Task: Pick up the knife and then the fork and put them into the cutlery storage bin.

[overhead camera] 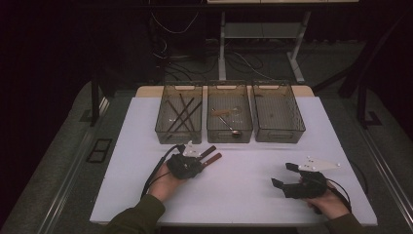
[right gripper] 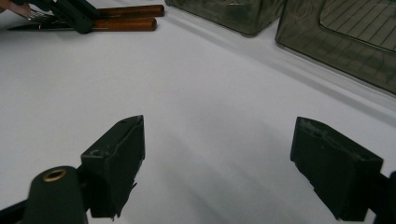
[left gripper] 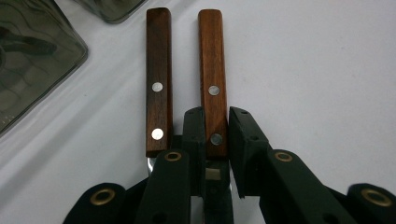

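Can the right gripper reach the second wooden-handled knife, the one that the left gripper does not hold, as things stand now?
Probably yes. The right gripper is open over bare table. The free knife lies close beside the held knife in the left gripper, so that gripper would crowd the approach.

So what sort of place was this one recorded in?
Probably a lab or recording workspace, not a kitchen: a white table ringed by dark surroundings, three smoky plastic bins lined up for sorting cutlery, and loose cables and desk legs on the floor behind.
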